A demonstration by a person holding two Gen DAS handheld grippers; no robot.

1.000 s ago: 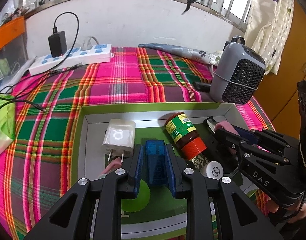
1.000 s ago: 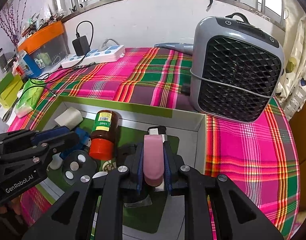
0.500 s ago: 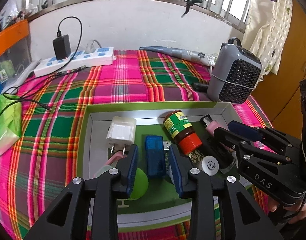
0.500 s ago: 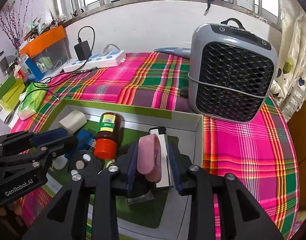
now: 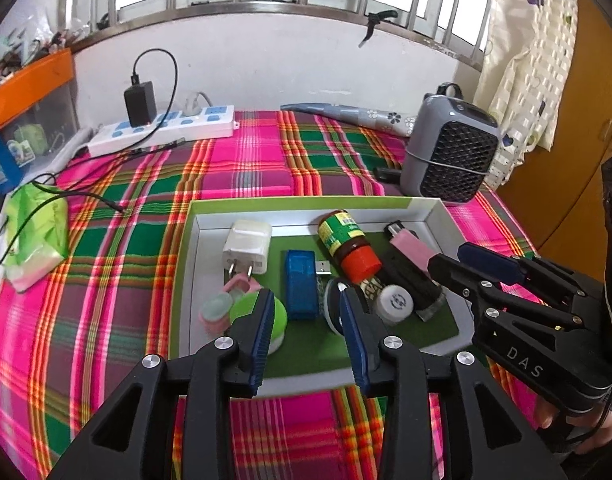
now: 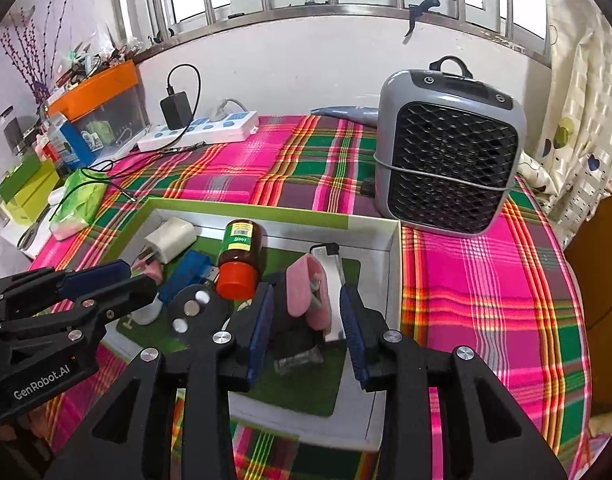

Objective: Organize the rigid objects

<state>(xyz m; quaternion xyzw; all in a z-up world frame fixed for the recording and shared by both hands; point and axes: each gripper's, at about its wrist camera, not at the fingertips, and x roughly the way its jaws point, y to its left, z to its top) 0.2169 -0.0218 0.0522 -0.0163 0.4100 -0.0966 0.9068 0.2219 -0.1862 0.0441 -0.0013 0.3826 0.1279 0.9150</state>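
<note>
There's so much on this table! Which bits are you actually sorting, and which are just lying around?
Being sorted, in the box: white plug, blue stick, brown bottle, pink lighter.

Just lying about: power strip, black adapter, grey fan, green tissue pack.

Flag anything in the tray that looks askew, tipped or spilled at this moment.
Nothing is spilled. The brown bottle with the red cap lies on its side in the tray, cap toward the camera. The pink item leans tilted on a white piece near the tray's right wall rather than lying flat. Both hand-held grippers stand open, holding nothing.
</note>
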